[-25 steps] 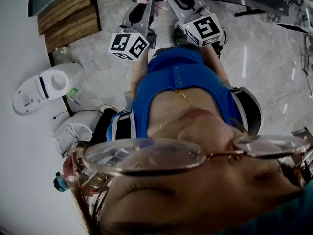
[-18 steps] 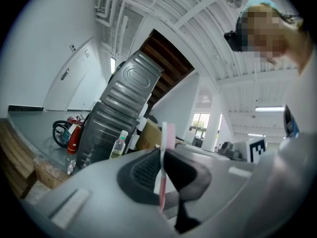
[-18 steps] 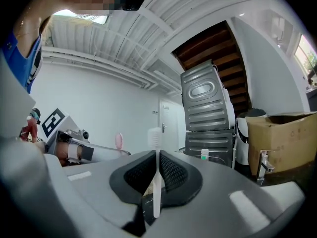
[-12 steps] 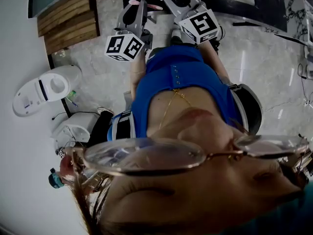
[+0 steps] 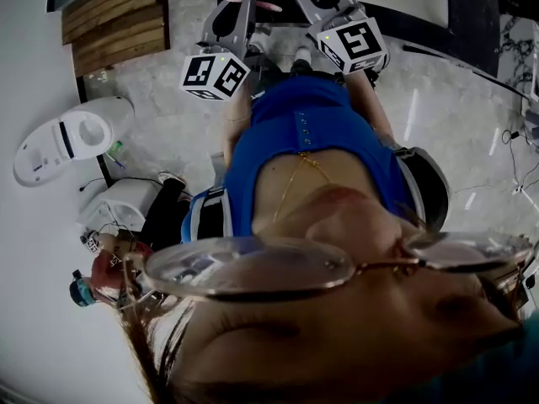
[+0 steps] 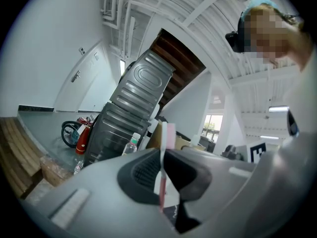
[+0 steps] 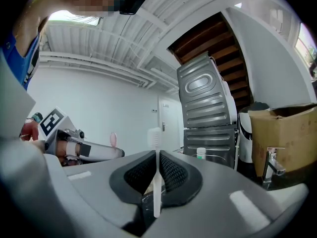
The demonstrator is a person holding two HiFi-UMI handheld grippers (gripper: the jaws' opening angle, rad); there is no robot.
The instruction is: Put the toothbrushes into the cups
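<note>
My left gripper is shut on a pink toothbrush that stands upright between its jaws. In the head view it sits top centre with its marker cube, the pink toothbrush sticking out sideways at its tip. The right gripper is shut on a white toothbrush, bristle head up. Its marker cube is just right of the left one. From the right gripper view, the left gripper shows beside it with the pink brush head. No cup is in any view.
A grey ribbed metal cabinet stands ahead, with a plastic bottle, a cardboard box and a tap near it. A dark counter edge crosses the top of the head view. Wooden steps and a white machine lie left.
Both grippers have moved forward to the dark counter at the top of the head view, still gripping the toothbrushes. The floor and the white machine have slid left.
</note>
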